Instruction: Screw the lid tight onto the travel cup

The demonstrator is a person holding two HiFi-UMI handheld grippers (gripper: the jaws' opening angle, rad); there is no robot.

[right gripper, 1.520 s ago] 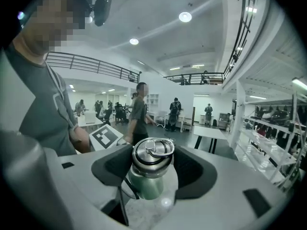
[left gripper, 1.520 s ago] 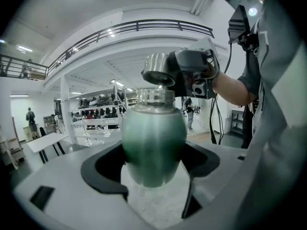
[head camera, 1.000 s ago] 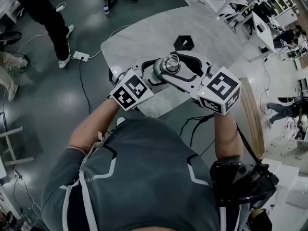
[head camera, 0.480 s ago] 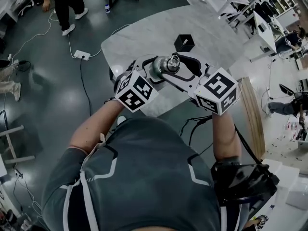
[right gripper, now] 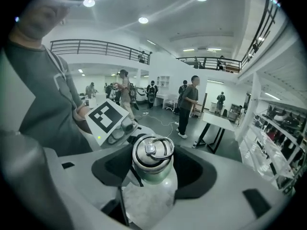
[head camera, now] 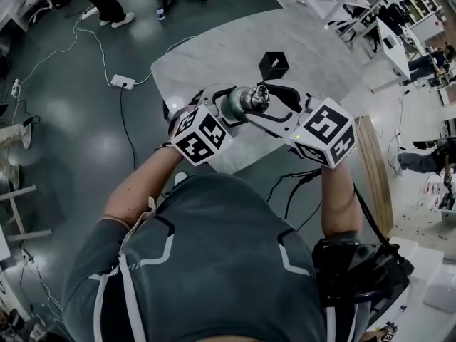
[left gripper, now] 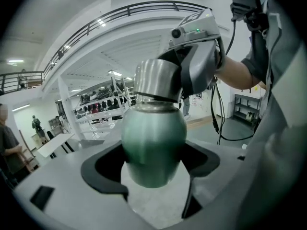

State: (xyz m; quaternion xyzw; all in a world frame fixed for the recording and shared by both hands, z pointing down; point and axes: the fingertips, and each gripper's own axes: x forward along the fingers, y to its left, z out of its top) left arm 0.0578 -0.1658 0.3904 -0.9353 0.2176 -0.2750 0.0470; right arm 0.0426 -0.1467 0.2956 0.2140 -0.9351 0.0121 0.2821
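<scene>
The travel cup has a green body (left gripper: 153,143) and a steel lid (right gripper: 152,152) with a wire ring on top. I hold it in the air over the marble table (head camera: 235,41). My left gripper (head camera: 226,105) is shut on the green body, whose bottom end sits between its black pads (left gripper: 103,169). My right gripper (head camera: 267,100) comes from the opposite side, and its black pads (right gripper: 112,169) are closed round the lid. In the left gripper view the right gripper's grey fingers (left gripper: 199,68) wrap the lid (left gripper: 156,78).
A small black box (head camera: 273,64) stands on the table beyond the cup. A power strip (head camera: 119,83) and cables lie on the floor to the left. A wooden board (head camera: 374,169) runs along the right. People stand in the hall behind.
The left gripper has rolled a little and its marker cube has shifted right. The right gripper has sunk slightly. The cup stays held at both ends.
</scene>
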